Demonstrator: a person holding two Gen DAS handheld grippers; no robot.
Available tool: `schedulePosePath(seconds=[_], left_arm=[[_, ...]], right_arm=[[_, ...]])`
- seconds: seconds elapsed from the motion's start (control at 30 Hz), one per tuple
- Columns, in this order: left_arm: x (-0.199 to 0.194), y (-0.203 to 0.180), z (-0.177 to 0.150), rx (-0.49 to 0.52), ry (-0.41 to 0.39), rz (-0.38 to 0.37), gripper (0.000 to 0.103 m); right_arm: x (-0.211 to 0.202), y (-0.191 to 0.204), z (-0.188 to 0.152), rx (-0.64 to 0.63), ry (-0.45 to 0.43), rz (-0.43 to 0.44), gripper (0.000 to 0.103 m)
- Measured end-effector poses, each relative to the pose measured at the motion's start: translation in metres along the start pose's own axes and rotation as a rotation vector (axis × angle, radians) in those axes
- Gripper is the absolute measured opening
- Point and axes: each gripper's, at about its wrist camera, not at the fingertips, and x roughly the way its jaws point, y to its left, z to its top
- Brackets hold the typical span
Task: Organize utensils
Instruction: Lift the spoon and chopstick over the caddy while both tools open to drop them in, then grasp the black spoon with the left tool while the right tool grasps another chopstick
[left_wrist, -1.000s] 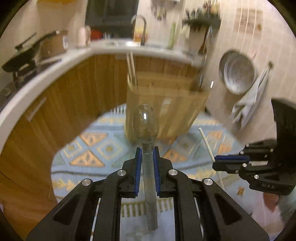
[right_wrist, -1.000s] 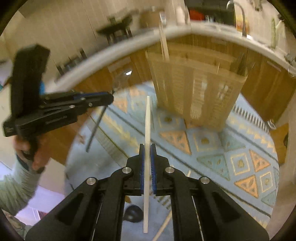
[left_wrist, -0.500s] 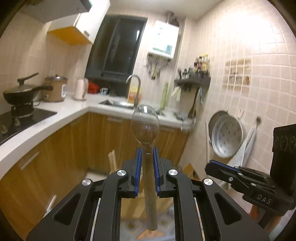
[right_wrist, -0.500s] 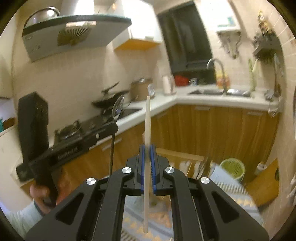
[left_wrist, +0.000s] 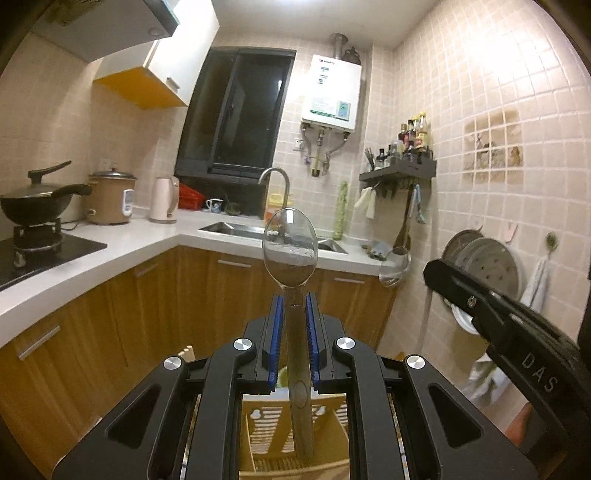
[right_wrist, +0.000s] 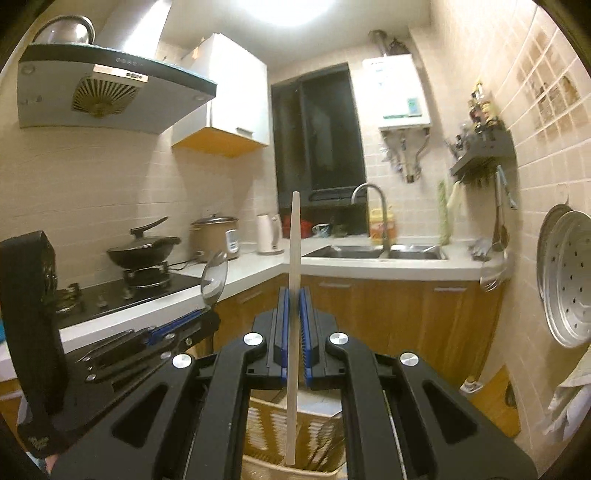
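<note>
My left gripper is shut on a metal spoon, bowl up and handle hanging down between the blue pads. My right gripper is shut on a pale chopstick that stands nearly upright. Both point almost level across the kitchen. A slatted wooden utensil holder lies low between the fingers in the left wrist view; the utensil holder also shows below the chopstick's lower end. The right gripper reaches in from the right; the left gripper with its spoon sits at left.
A white L-shaped counter with wooden cabinets carries a wok, rice cooker, kettle and a sink with a faucet. On the tiled right wall hang a spice shelf, a ladle and steamer trays.
Both grippers rose and tilted up from looking down at the holder on the patterned rug to facing the kitchen wall. The holder slid to the bottom of both views. Spoon and chopstick stay gripped.
</note>
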Motion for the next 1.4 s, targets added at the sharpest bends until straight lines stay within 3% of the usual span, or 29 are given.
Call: schedulePosePath(seconds=[0.23, 0.5, 0.6, 0.8, 0.9, 0.97, 1.0, 1.03, 1.17, 1.3, 1.4], left_arm=[[0.021, 0.005, -0.02, -0.008, 0.012, 0.031, 0.011], [0.02, 0.005, -0.031, 0.011, -0.003, 0.033, 0.011], [0.014, 0.009, -0.033, 0.009, 0.001, 0.029, 0.02], [-0.015, 0.026, -0.022, -0.043, 0.031, -0.009, 0.021], [-0.045, 0.031, -0.008, -0.049, 0.038, -0.044, 0.032], [-0.07, 0.033, -0.001, -0.056, 0.041, -0.069, 0.042], [-0.079, 0.034, 0.001, -0.055, 0.049, -0.064, 0.043], [-0.09, 0.035, 0.004, -0.054, 0.075, -0.061, 0.046], [-0.117, 0.042, -0.003, -0.086, 0.254, -0.104, 0.049], [-0.122, 0.041, -0.036, -0.092, 0.507, -0.131, 0.049], [-0.125, 0.034, -0.082, -0.064, 0.68, -0.153, 0.049]], right_arm=[[0.017, -0.006, -0.022, 0.014, -0.002, -0.015, 0.004], [0.016, -0.009, -0.043, 0.038, -0.027, -0.003, 0.005], [0.013, -0.01, -0.048, 0.046, 0.021, 0.03, 0.005], [-0.013, -0.012, -0.043, 0.046, 0.076, 0.053, 0.007], [-0.036, -0.012, -0.032, 0.067, 0.094, 0.087, 0.016], [-0.057, -0.011, -0.027, 0.072, 0.101, 0.101, 0.032], [-0.068, -0.011, -0.025, 0.073, 0.101, 0.1, 0.049], [-0.082, -0.009, -0.023, 0.072, 0.106, 0.104, 0.056], [-0.108, 0.0, -0.029, 0.044, 0.229, 0.085, 0.056], [-0.111, 0.005, -0.051, 0.028, 0.463, 0.026, 0.056], [-0.102, 0.001, -0.086, 0.065, 0.685, 0.013, 0.056]])
